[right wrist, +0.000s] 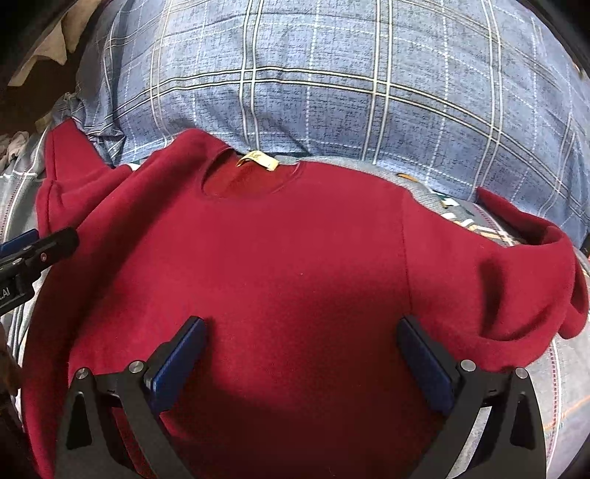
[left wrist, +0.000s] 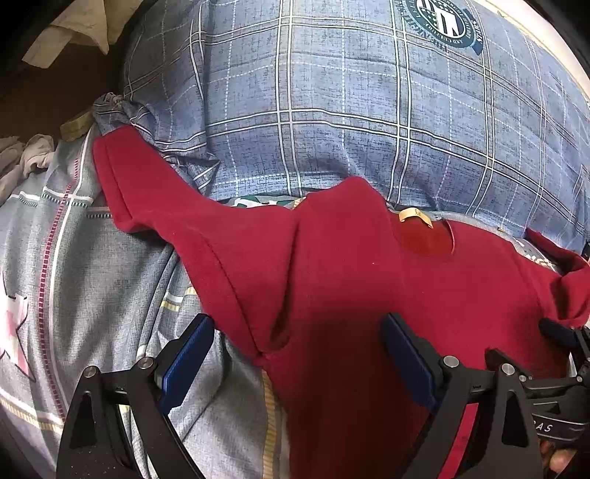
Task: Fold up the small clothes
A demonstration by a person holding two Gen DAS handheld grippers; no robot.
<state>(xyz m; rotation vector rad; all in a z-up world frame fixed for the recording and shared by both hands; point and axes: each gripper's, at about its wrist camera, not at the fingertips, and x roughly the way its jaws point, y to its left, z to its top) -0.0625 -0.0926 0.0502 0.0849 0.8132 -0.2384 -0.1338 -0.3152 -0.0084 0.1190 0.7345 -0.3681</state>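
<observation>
A small red sweatshirt (right wrist: 295,250) lies spread face up on the bed, neck hole and yellow label (right wrist: 258,160) at the far side. Its left sleeve (left wrist: 155,199) stretches to the far left and its right sleeve (right wrist: 534,272) curls at the right. My left gripper (left wrist: 298,335) is open and empty, hovering over the left armpit seam of the sweatshirt (left wrist: 350,294). My right gripper (right wrist: 302,335) is open and empty, above the middle of the chest. The right gripper also shows at the right edge of the left wrist view (left wrist: 560,331). The left gripper shows at the left edge of the right wrist view (right wrist: 40,243).
A blue plaid pillow (left wrist: 350,103) lies just beyond the collar. The bed sheet (left wrist: 92,276) is grey-blue with stripes and a star print. Crumpled pale cloths (left wrist: 25,158) sit at the far left, and a beige cloth (left wrist: 73,29) lies at the top left.
</observation>
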